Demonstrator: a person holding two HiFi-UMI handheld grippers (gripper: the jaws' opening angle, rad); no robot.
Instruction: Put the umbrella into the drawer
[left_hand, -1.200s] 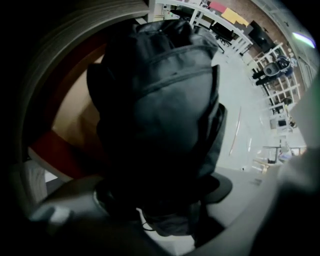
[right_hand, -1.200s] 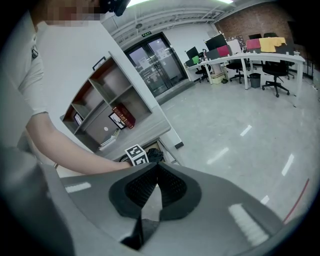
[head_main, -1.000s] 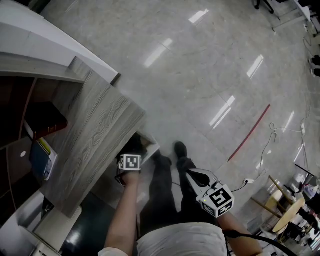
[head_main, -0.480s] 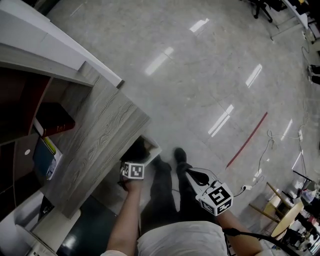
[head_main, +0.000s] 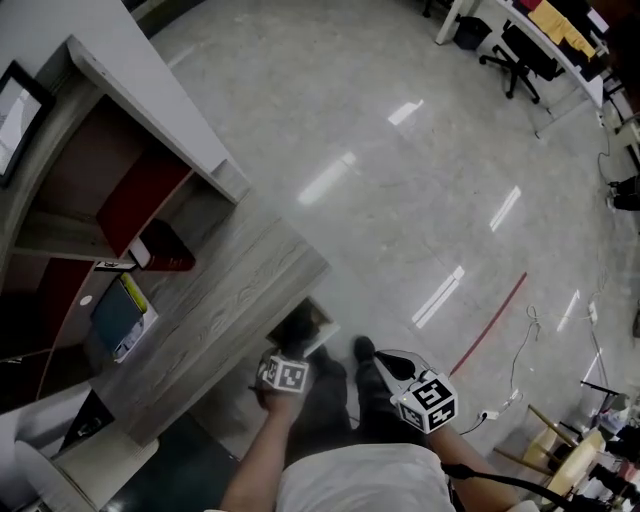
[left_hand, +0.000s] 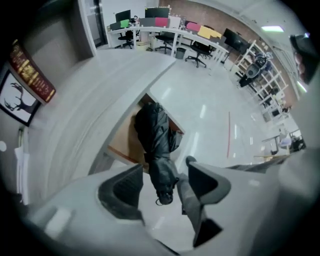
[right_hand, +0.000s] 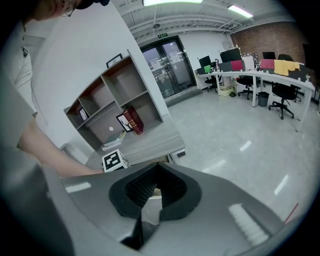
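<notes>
A black folded umbrella (left_hand: 156, 142) lies in the open drawer (left_hand: 121, 144) of a grey wood cabinet (head_main: 215, 300). In the head view the umbrella (head_main: 298, 331) shows as a dark shape inside the drawer (head_main: 322, 327). My left gripper (left_hand: 160, 186) points straight down above it. Its jaws are closing, well clear of the umbrella, with nothing pressed between them. In the head view the left gripper (head_main: 284, 376) hangs just in front of the drawer. My right gripper (right_hand: 156, 175) is held off to the side with its pads together and empty; the head view shows the right gripper (head_main: 392, 363) near the person's legs.
Open shelves (head_main: 110, 190) stand behind the cabinet with a red book (head_main: 165, 246), a stack of books (head_main: 122, 315) and a framed picture (head_main: 15, 100). The person's shoe (head_main: 363, 349) stands by the drawer. Glossy floor with a red line (head_main: 490, 325), cables, desks and chairs (head_main: 520, 50) lies beyond.
Both grippers have risen. The left one has lifted away from the drawer, leaving the umbrella inside. The head view has swung up, showing more of the shelves.
</notes>
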